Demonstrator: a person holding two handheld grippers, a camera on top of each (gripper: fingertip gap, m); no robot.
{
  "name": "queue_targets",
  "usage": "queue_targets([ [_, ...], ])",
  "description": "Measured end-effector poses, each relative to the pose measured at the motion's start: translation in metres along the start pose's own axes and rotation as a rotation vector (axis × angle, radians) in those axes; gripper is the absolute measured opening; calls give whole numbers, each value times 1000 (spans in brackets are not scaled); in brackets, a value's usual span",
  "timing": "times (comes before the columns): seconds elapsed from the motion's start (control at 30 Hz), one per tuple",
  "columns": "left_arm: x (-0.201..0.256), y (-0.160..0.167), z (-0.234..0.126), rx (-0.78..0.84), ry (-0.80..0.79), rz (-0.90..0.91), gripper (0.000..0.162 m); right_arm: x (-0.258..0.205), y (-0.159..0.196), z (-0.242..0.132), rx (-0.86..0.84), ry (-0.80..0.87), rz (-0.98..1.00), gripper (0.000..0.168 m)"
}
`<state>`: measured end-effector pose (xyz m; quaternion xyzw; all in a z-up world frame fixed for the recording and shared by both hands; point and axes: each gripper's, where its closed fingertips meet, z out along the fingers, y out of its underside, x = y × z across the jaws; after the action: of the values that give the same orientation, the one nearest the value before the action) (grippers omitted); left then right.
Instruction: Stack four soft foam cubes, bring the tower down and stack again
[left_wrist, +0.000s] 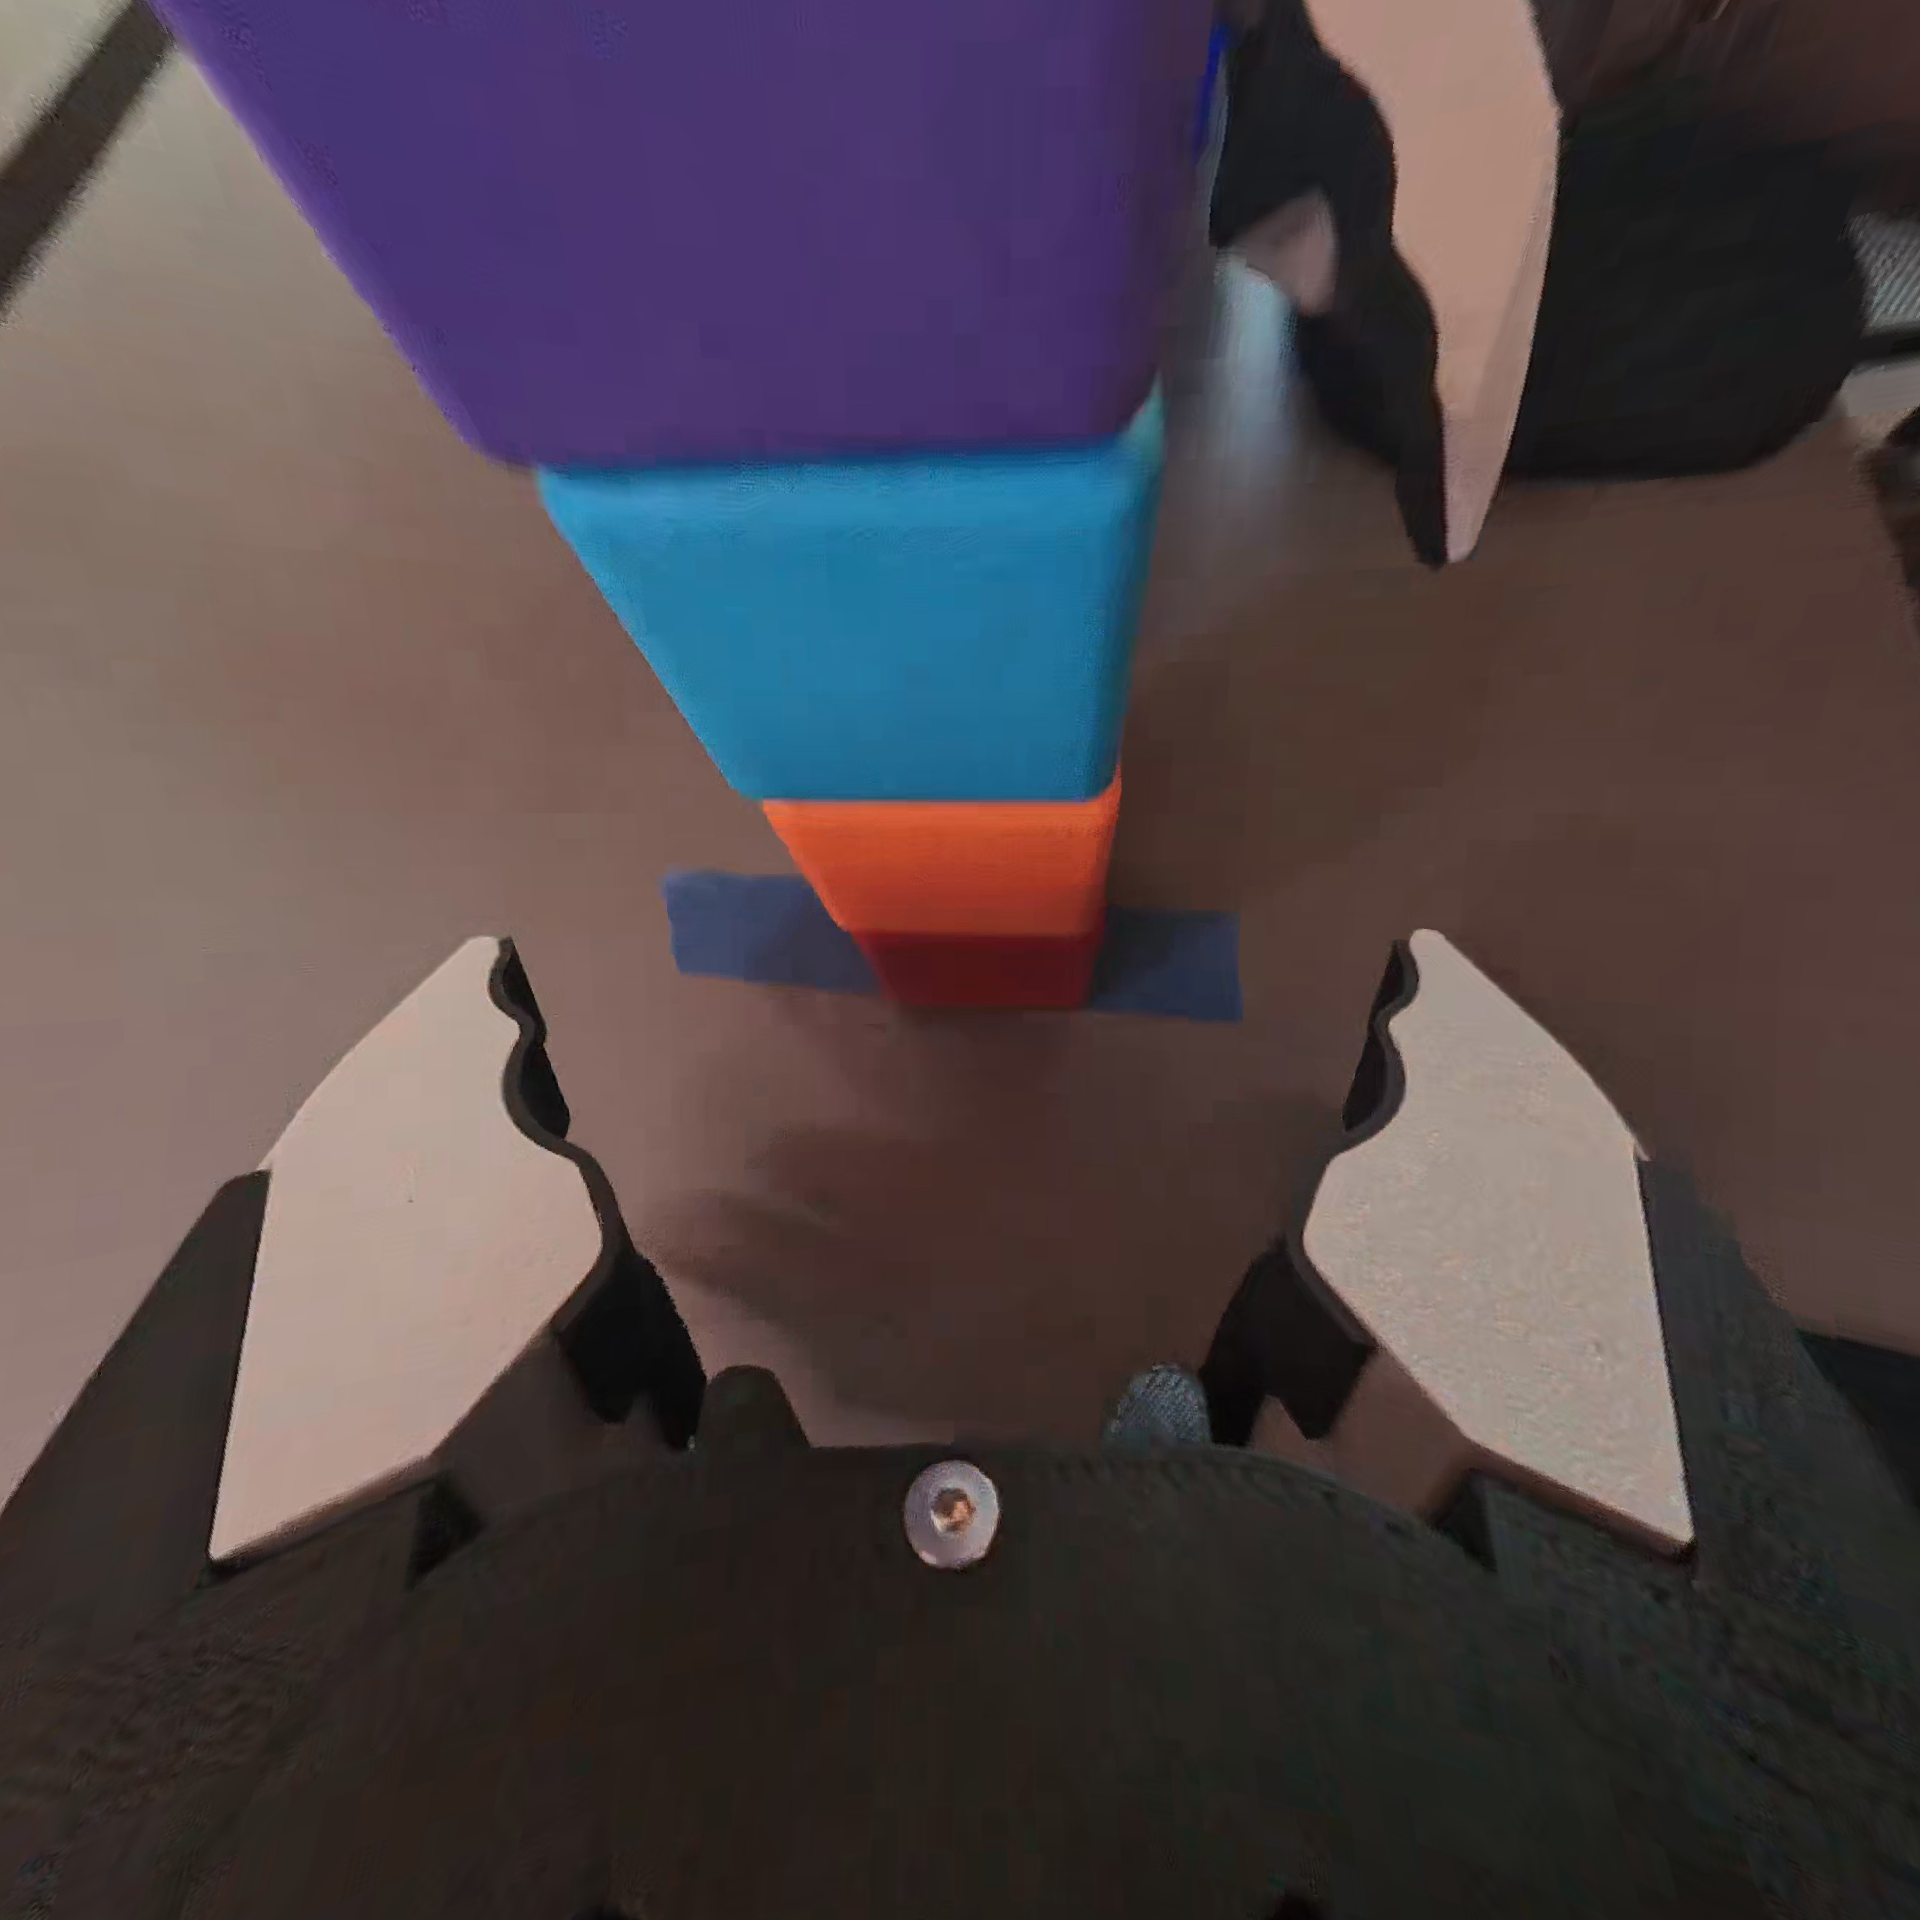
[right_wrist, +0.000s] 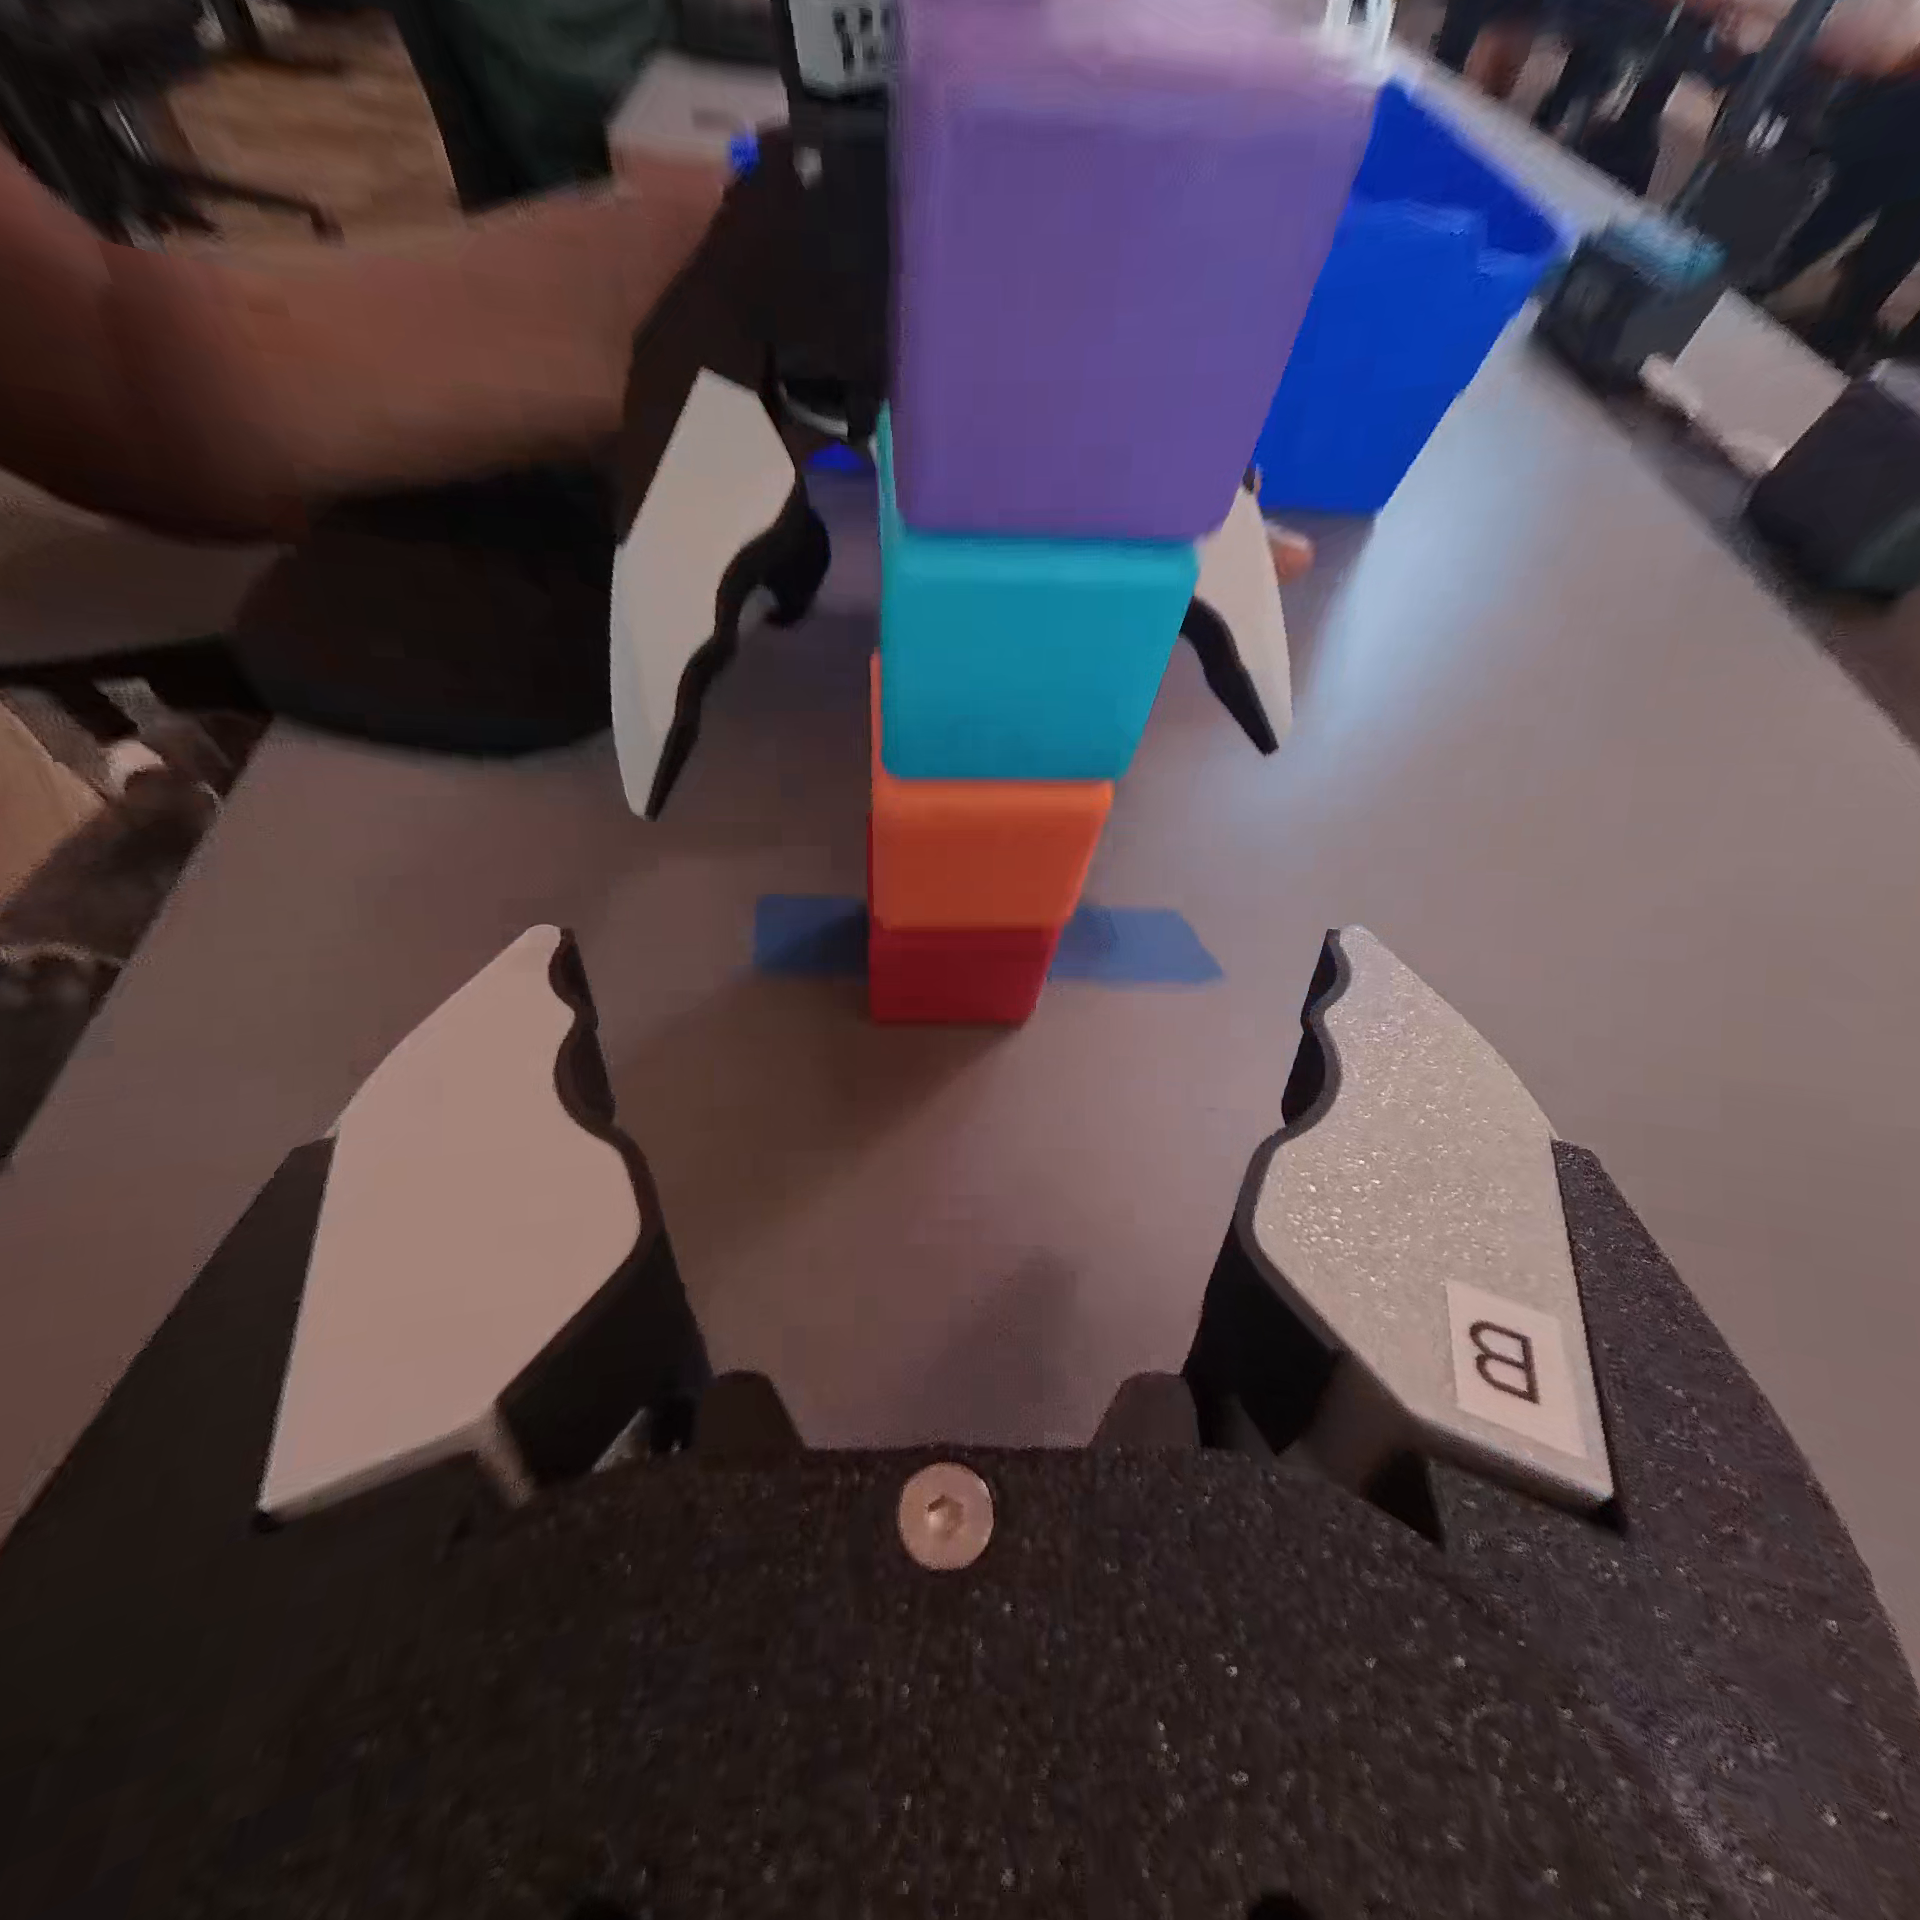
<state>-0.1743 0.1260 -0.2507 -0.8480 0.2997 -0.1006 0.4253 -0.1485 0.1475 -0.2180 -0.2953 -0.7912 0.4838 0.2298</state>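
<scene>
Four soft foam cubes stand stacked: purple foam cube (right_wrist: 1101, 301) on teal (right_wrist: 1029, 655), orange (right_wrist: 982, 862), red (right_wrist: 956, 971). Left gripper (left_wrist: 956, 987) and right gripper (right_wrist: 945, 977) both gape, empty, either side of the tower.

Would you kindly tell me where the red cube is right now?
The red cube is at the tower's bottom, under the orange cube, standing on the blue tape strip, centred in both wrist views.

1. The big purple foam cube (left_wrist: 707, 208) atop the stack runs off the top edge in the left wrist view.
2. The strip of dark blue tape (right_wrist: 1127, 945) on the table is partly covered by the small red foam cube (right_wrist: 956, 971) standing on it.
3. The blue plastic bin (right_wrist: 1392, 312) is half hidden behind the purple cube and blurred.
4. The left gripper (right_wrist: 956, 727) is largely hidden behind the tower in the right wrist view.
</scene>
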Motion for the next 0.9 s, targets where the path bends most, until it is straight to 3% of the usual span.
queue_targets([
  [0.1,2,20,7,-115,22,-15,145,-1,26,5,-142,-11,17,130],
  [0.23,3,14,7,-83,31,-19,145,-5,35,7,-190,-40,42,131],
  [0.47,-5,-45,-21,275,-13,-34,145,6,-30,-9,153,31,34,114],
  [0.7,-14,-94,-63,631,-87,-48,145,14,-84,-47,493,71,88,108],
  [0.8,-16,-103,-68,714,-70,-100,141,14,-86,-50,503,71,86,106],
  [0.9,-12,-99,-53,652,-32,-130,130,14,-85,-44,451,64,87,107],
])
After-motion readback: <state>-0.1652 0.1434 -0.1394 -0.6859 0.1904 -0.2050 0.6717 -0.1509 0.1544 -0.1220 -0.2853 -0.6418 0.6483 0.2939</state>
